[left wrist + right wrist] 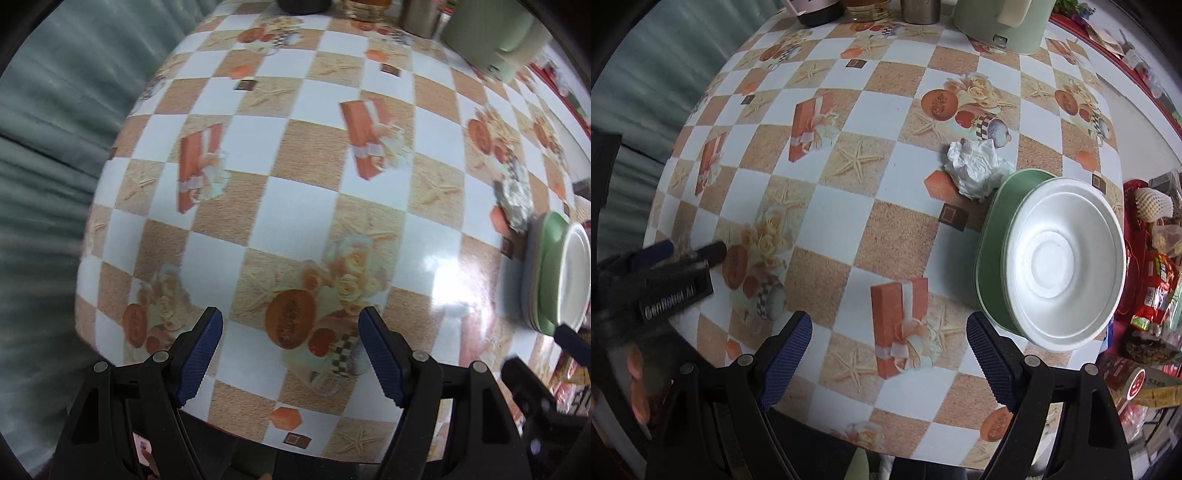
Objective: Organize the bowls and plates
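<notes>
A home dining spot. A patterned oilcloth table (827, 229) carries a green kettle (1001, 22). Snack packets (1156, 280) lie right of the table.

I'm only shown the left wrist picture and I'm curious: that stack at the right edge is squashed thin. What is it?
Observer: In the right wrist view it is a white bowl sitting in a green dish, near the table edge.
Operator: And the pale lump just above it?
Observer: A crumpled white tissue, lying beside the green dish on its far side.
Operator: Is the right gripper holding anything?
Observer: No. The right gripper is open with only tablecloth between its pads, and the stack sits to its right.
Operator: Can you see my left gripper from there?
Observer: Yes, the left gripper shows at the left edge, and nothing is seen in it.
</notes>
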Demonstrator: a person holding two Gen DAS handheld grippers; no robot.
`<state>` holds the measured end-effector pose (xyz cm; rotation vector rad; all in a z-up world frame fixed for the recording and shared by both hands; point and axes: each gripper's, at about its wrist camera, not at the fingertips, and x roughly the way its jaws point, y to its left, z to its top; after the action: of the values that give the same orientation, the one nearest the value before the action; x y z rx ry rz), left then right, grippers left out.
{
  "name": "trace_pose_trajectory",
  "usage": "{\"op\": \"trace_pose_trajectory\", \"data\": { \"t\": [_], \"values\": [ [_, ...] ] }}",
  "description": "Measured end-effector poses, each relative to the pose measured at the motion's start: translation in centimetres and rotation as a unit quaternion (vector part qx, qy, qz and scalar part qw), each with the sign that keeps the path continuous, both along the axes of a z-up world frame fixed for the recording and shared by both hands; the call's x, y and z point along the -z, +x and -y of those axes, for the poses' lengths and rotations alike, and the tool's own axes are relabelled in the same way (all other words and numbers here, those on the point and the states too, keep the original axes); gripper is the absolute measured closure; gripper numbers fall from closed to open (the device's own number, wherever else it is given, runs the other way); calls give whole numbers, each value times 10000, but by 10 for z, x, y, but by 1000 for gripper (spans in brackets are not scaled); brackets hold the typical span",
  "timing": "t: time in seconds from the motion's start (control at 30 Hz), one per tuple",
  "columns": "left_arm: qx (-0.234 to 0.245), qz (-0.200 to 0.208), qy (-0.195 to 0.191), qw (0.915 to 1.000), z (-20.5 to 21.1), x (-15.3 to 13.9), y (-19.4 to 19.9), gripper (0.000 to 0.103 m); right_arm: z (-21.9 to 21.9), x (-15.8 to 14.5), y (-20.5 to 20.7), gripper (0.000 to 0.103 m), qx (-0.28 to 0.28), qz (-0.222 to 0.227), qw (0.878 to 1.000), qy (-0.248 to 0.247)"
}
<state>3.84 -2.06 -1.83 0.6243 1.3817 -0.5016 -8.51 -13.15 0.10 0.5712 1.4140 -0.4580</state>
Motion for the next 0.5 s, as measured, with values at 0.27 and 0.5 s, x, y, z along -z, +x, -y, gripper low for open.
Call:
{"op": "trace_pose_trajectory", "data": {
  "t": [0.27,0.5],
  "values": [
    [226,562,-545,9967,5,-28,-5,24,1,3,8,16,99,-142,9998,-92],
    [51,776,-849,9934,-3,-51,-4,24,6,6,11,16,127,-271,9995,-121]
  ]
}}
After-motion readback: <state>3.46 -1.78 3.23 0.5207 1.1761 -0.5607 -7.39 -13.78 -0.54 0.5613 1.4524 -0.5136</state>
